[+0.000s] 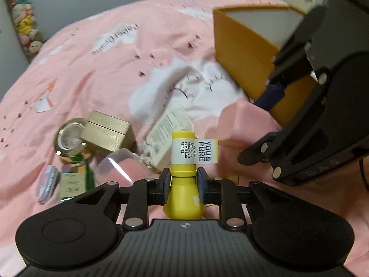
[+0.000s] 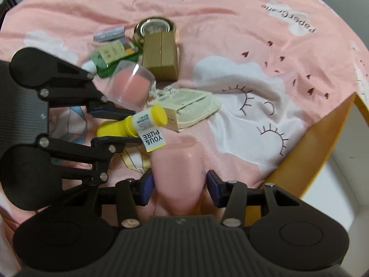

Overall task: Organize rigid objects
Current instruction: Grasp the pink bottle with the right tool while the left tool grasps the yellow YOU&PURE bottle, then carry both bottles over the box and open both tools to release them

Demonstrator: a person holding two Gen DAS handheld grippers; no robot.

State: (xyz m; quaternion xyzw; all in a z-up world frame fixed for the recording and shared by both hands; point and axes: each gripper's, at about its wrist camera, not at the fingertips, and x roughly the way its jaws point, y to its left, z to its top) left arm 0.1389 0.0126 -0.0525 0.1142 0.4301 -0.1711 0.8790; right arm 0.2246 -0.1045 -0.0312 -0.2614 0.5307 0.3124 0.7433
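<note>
1. Left tool: jaws closed on the neck of the yellow bottle, just under the collar ring. Bottle stands upright in the left wrist view, cap up, with a "YOU & PURE" label flag sticking out to the side.
2. In the right wrist view the same bottle sits between the left tool's fingers, above the bed sheet.
3. Right tool: jaws around a pink bottle. One blue pad touches its side; a small gap shows at the other pad, so I can't tell if the grip is firm.
4. Orange box with a white interior is open on the bed, right beside the right tool; in the left wrist view the tool partly hides it.
5. Loose items are clustered on the bed beyond the left tool:
   - gold box, touching a round gold tin
   - clear plastic cup on its side
   - green tube with white cap
   - cream pouch with printed label, just behind the yellow bottle
   - small grey flat case, blurred
6. Strip of plush toys hangs on the wall at far left.
</note>
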